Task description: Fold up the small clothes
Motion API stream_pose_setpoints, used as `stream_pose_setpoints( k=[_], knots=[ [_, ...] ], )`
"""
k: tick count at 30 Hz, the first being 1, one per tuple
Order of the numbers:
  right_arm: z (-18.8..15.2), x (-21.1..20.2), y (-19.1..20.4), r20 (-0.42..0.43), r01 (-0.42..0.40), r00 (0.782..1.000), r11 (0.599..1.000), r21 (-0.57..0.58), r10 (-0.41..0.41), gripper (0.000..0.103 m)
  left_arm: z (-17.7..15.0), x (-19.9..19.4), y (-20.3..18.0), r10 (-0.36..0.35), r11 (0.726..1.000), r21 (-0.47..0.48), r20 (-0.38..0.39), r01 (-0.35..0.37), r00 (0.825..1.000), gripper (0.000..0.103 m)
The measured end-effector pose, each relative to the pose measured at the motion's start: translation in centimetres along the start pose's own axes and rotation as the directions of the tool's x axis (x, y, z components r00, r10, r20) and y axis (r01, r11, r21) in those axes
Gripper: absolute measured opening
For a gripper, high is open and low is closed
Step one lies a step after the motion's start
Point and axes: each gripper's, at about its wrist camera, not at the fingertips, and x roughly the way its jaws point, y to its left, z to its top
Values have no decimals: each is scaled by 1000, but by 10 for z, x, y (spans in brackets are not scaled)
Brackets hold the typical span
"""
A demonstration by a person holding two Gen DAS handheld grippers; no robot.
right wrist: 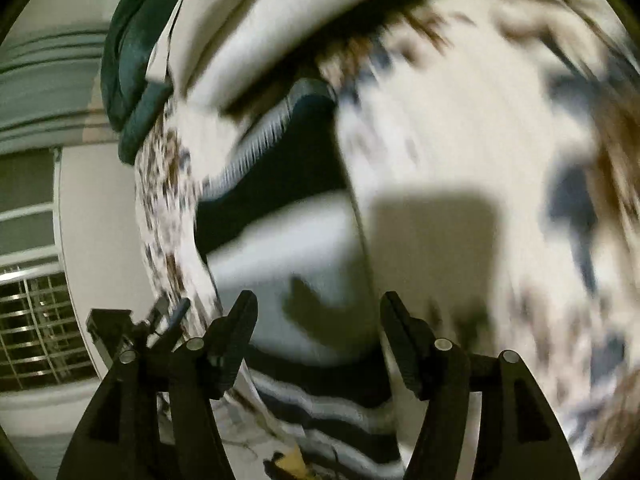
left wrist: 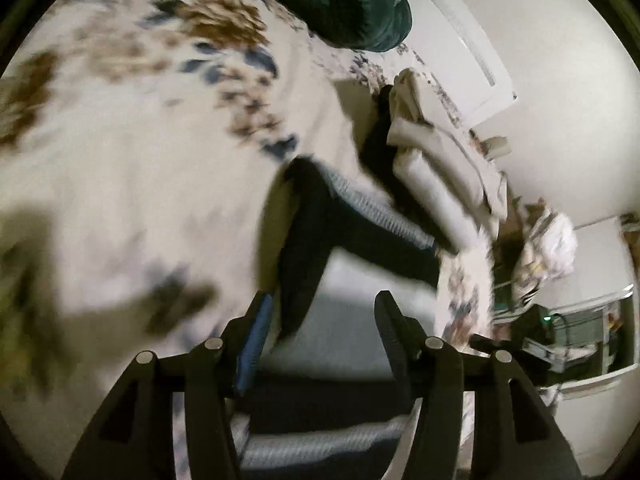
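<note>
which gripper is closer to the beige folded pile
Right, probably. The right gripper has the beige folded pile looming just ahead; from the left gripper it sits farther off to the right.

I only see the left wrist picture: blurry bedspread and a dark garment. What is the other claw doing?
Observer: The right claw is open; the dark-and-white garment lies beyond its gap, not pinched.
Operator: Is that garment plain?
Observer: No. From that side its near edge shows dark and white stripes.
Operator: Anything else over there?
Observer: A gridded window at the left edge of the right wrist view.
</note>
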Motion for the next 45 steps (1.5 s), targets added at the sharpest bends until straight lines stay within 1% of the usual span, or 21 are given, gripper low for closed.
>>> stream_pose_setpoints(
  k=[4, 7, 12, 15, 20, 21, 22, 23, 24, 25, 29, 31, 32, 33, 34, 35, 36, 37, 40, 44, 45],
  knots=[
    [-83, -4, -8, -38, 40, 998, 999, 8, -40, 67, -64, -41, 8, 130, 990, 59, -31, -128, 991, 51],
    [-147, -4, -27, -97, 76, 993, 997, 20, -74, 67, -121, -53, 19, 206, 978, 61, -103, -201, 973, 51],
    [-247, 33, -68, -224, 94, 972, 992, 90, -72, 67, -221, -59, 53, 290, 956, 29, -217, -291, 932, 51],
    [-289, 55, -94, -268, 129, 959, 986, 107, -96, 67, -263, -49, 65, 327, 943, 35, -276, -331, 904, 51],
    [-336, 103, -118, -309, 162, 944, 978, 134, -114, 67, -302, -28, 72, 331, 942, 57, -307, -330, 892, 48],
    [-342, 108, -120, -311, 151, 945, 979, 135, -103, 67, -306, -27, 69, 338, 941, 74, -292, -331, 895, 40],
    [-346, 116, -120, -312, 144, 945, 981, 130, -98, 65, -308, -27, 65, 343, 939, 92, -274, -330, 899, 18],
    [-349, 123, -117, -304, 143, 947, 982, 120, -101, 60, -312, -26, 62, 365, 931, 115, -261, -347, 893, 9],
    [-353, 127, -113, -287, 144, 951, 985, 92, -112, 29, -314, -27, 61, 365, 931, 119, -251, -346, 896, 9],
    [-354, 135, -105, -277, 149, 953, 986, 71, -124, 11, -316, -32, 61, 351, 936, 106, -235, -335, 906, 8],
    [-371, 147, -95, -285, 206, 940, 978, 27, -190, 8, -326, -44, 68, 332, 943, 81, -223, -322, 917, 8],
    [-375, 147, -95, -289, 192, 942, 981, 36, -174, 8, -327, -46, 70, 304, 953, 81, -235, -293, 923, 10],
    [-375, 143, -97, -289, 178, 944, 983, 45, -157, 10, -324, -47, 71, 299, 954, 80, -240, -288, 924, 12],
    [-373, 140, -100, -292, 161, 947, 985, 60, -137, 22, -322, -48, 73, 284, 959, 68, -245, -276, 927, 12],
    [-371, 140, -102, -295, 149, 948, 986, 77, -120, 40, -320, -49, 77, 264, 964, 53, -251, -259, 931, 22],
    [-368, 139, -104, -291, 134, 951, 987, 88, -103, 48, -318, -49, 81, 256, 966, 40, -256, -254, 932, 29],
    [-368, 138, -106, -276, 108, 958, 989, 98, -77, 56, -317, -48, 85, 240, 970, 25, -257, -242, 936, 44],
    [-368, 136, -109, -272, 96, 960, 990, 103, -65, 56, -317, -47, 90, 209, 977, 8, -260, -214, 943, 55],
    [-366, 145, -116, -297, 63, 954, 991, 122, -24, 57, -321, -32, 99, 178, 982, -12, -294, -190, 939, 58],
    [-371, 156, -105, -280, 63, 959, 994, 87, -36, 74, -328, -26, 81, 263, 965, 88, -262, -248, 928, 58],
    [-372, 166, -92, -276, 87, 959, 993, 74, -64, 75, -333, -26, 76, 300, 953, 125, -252, -277, 920, 46]
  ],
)
